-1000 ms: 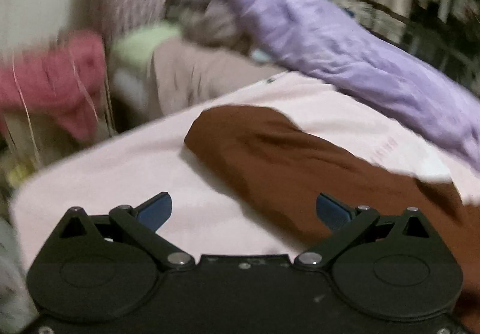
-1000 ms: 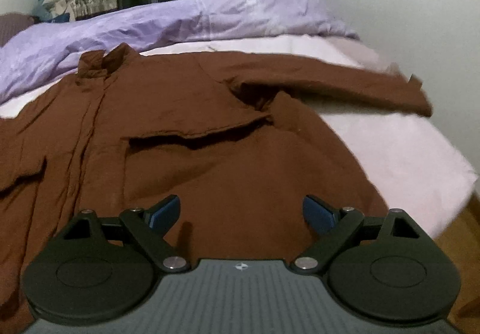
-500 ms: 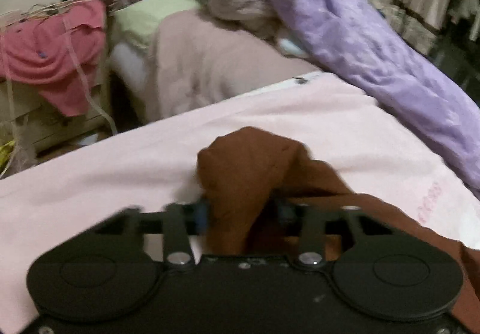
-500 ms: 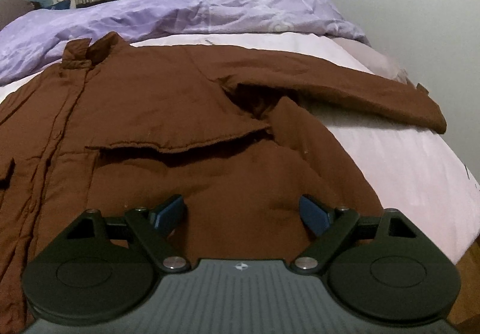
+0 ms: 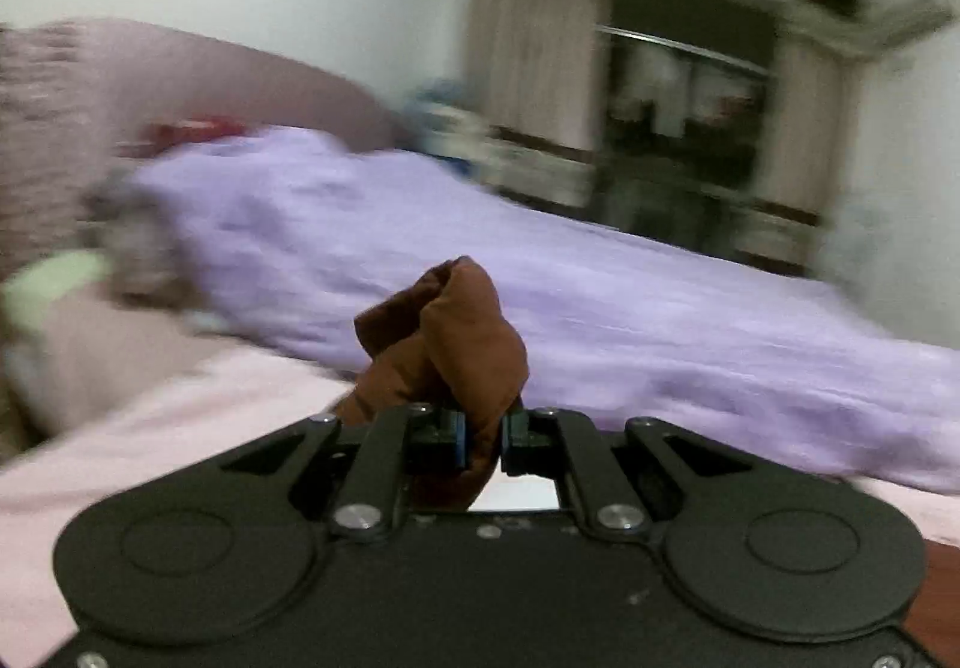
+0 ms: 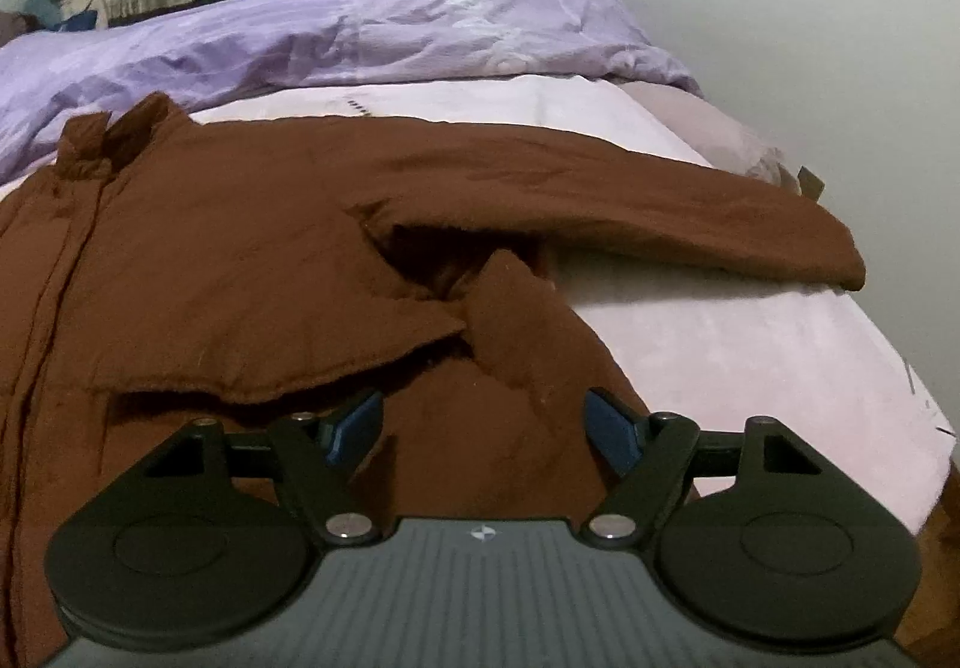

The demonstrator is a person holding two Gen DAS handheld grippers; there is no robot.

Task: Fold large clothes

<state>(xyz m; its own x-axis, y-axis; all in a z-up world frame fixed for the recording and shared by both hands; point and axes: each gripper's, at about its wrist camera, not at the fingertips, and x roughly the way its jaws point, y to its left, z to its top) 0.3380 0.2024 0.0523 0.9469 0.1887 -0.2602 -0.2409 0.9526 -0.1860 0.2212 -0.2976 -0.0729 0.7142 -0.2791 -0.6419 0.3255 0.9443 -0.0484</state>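
A large brown coat (image 6: 240, 260) lies spread on the pink sheet (image 6: 750, 344), collar at the far left and one sleeve (image 6: 690, 212) stretched out to the right. My right gripper (image 6: 483, 422) hovers low over the coat's lower right part. Its jaws are closing, and the pads press on nothing. In the left wrist view, my left gripper (image 5: 483, 437) is shut on a bunched end of the brown coat (image 5: 444, 332), lifted above the bed. That view is blurred.
A purple duvet (image 6: 360, 38) lies crumpled along the bed's far side. Beyond it stand curtains and a dark wardrobe (image 5: 678, 128). A white wall (image 6: 780, 38) runs along the right. The bed's right edge drops to a wooden floor (image 6: 936, 566). Pillows (image 5: 54, 284) are at the left.
My left gripper closed on the end of the coat and lifted it, swinging the view up and to the right. My right gripper moved in over the coat and its jaws narrowed a little.
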